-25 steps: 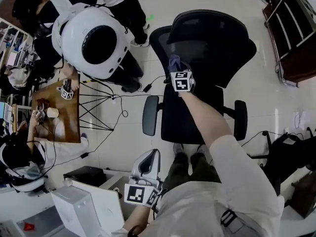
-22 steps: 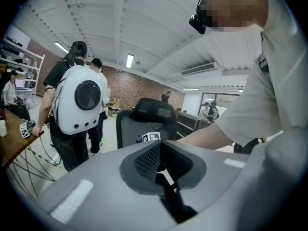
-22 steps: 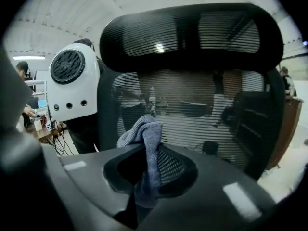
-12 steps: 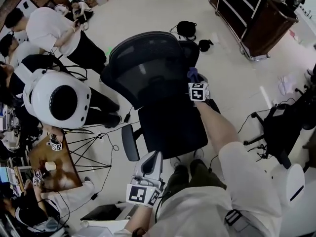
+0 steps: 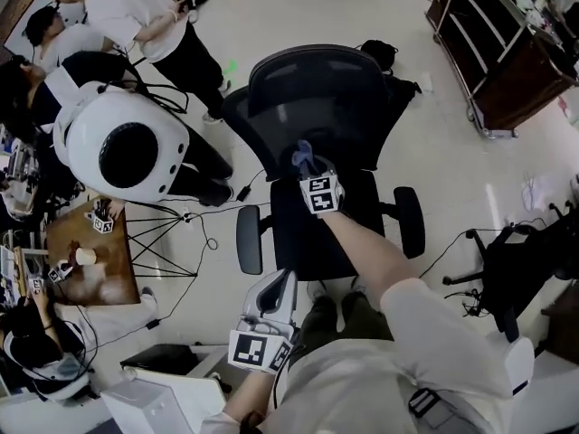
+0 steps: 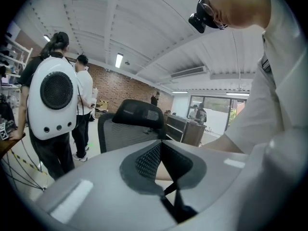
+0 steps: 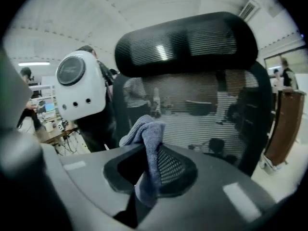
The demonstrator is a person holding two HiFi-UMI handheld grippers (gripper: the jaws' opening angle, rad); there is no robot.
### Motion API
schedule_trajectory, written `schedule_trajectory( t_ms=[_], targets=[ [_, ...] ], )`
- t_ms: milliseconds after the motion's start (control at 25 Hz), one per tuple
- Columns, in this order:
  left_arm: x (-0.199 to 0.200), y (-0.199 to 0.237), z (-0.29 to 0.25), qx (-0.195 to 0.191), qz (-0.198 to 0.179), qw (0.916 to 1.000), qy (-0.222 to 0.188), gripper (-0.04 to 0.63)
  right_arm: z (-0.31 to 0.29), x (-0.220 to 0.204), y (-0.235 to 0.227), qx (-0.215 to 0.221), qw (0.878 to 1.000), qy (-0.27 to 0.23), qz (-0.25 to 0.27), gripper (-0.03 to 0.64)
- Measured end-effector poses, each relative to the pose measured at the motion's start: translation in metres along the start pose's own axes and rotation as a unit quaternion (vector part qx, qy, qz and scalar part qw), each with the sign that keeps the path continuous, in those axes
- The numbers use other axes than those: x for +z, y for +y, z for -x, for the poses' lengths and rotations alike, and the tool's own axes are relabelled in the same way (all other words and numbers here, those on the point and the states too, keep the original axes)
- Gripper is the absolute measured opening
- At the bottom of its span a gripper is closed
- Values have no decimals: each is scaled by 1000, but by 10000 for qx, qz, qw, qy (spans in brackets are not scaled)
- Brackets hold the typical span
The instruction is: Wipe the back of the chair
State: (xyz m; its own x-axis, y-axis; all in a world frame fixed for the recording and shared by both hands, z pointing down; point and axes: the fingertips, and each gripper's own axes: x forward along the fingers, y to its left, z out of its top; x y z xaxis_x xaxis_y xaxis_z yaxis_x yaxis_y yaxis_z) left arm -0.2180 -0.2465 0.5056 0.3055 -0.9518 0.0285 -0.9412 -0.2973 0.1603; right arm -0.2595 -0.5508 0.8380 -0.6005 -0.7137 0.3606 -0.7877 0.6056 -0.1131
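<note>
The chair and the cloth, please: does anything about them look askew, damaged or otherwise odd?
Nothing stands out. The chair stands upright and its mesh back shows no tear. The cloth is bunched but pinched in the right gripper. The left gripper is shut and empty.

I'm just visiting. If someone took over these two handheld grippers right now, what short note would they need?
Right gripper: shut on the blue-grey cloth, held low at the seat-facing side of the mesh chair back; contact unclear.
Left gripper: shut, empty, low near the person's body.
Done: cloth gripped and at the chair.
Left: wipe across the back; how much is already wiped can't be told.
</note>
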Motion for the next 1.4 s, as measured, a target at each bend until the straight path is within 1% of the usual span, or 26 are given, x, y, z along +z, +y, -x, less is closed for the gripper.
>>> schedule_trajectory(
  t_ms=[80,120,200,360,440,520,600,640,800,960,1040,1120,1200,1280,1320,1400],
  targets=[
    [0,18,10,255,26,9996,-79,71,-28,-1,51,319,9995,63,53,46],
    [-1,26,14,408,45,9991,-97,71,-42,-2,67,419,9990,117,29,46],
    [-5,45,20,741,62,9972,-89,71,-71,-7,85,579,9980,250,76,46],
    [-23,87,32,1318,99,9912,31,71,-119,-14,83,623,9970,453,34,46],
    [-33,104,38,1459,173,9891,136,71,-132,-19,73,534,9971,537,57,46],
    [-38,112,33,1475,235,9886,206,71,-135,-17,47,333,9978,575,32,46],
    [-37,111,22,1357,266,9901,241,71,-127,-16,13,77,9982,596,-12,46],
    [-34,109,14,1235,269,9917,241,71,-120,-19,-6,-73,9981,613,-39,46],
    [-8,88,-31,524,192,9983,141,71,-78,-30,-98,-806,9938,715,-261,46],
    [11,42,-73,-163,120,9997,148,71,-13,-39,-197,-1559,9826,821,-586,46],
    [11,13,-95,-458,83,9987,220,71,16,-46,-242,-1765,9780,852,-710,46],
    [6,-15,-115,-650,58,9974,291,71,38,-51,-273,-1842,9754,847,-868,46],
    [1,-35,-129,-775,51,9964,338,71,49,-52,-288,-1831,9743,805,-1032,46],
    [-3,-45,-135,-829,53,9959,347,71,50,-49,-284,-1731,9767,672,-1071,46],
    [-4,-44,-135,-826,57,9960,345,71,47,-46,-271,-1621,9792,583,-1073,46],
    [-4,-29,-128,-781,77,9963,340,71,29,-42,-217,-1235,9866,458,-964,46]
  ],
)
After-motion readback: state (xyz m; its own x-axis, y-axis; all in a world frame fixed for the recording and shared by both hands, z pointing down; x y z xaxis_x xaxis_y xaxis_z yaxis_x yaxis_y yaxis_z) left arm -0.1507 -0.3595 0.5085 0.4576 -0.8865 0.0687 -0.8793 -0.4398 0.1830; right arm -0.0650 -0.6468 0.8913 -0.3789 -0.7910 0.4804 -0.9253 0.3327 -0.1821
